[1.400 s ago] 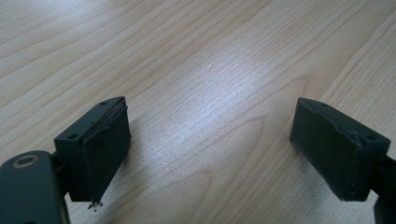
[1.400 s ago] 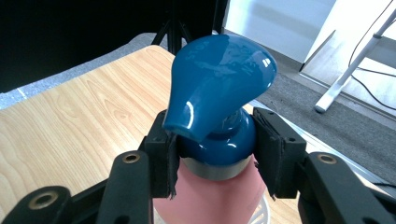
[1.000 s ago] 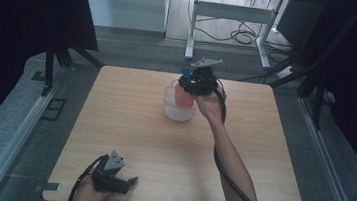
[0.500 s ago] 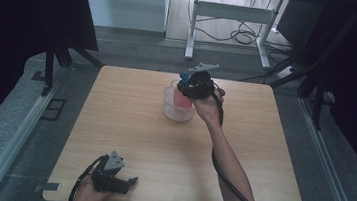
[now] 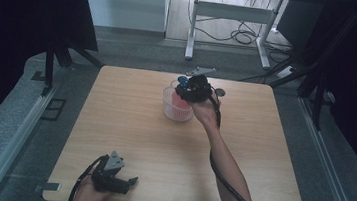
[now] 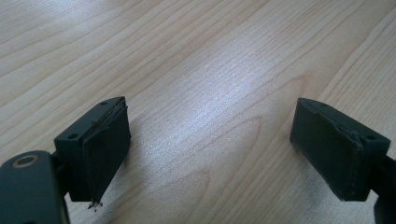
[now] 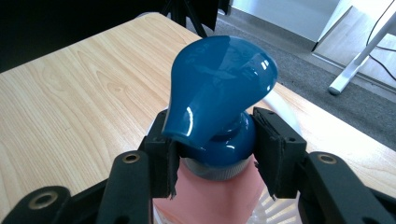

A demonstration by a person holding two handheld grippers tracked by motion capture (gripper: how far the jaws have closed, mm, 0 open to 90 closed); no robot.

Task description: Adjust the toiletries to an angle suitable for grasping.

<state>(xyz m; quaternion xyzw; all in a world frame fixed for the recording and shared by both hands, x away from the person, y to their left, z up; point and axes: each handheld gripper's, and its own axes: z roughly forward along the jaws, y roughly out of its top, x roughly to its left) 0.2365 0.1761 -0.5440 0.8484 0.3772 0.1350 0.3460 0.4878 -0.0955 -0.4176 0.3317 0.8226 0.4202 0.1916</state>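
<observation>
A pink bottle [image 7: 210, 193] with a glossy blue top [image 7: 219, 84] is gripped at its neck by my right gripper [image 7: 212, 149], whose pads press on both sides of the blue collar. From above, that gripper [image 5: 187, 89] hangs over a clear plastic cup [image 5: 175, 112] at the far middle of the table. The pink bottle [image 5: 181, 101] reaches down inside the cup, and the blue top [image 5: 182, 82] shows above its rim. My left gripper [image 5: 125, 183] rests at the table's near left edge. Its jaws [image 6: 210, 154] stand wide apart over bare wood with nothing between them.
The wooden table [image 5: 128, 125] has dark frame legs and curtains at its left and right sides. A white desk leg [image 5: 192, 26] and cables lie on the floor beyond the far edge. A cable runs along the right forearm [image 5: 225, 161].
My right gripper has sunk a little with the bottle, which now sits lower in the clear cup. The left gripper has stayed put.
</observation>
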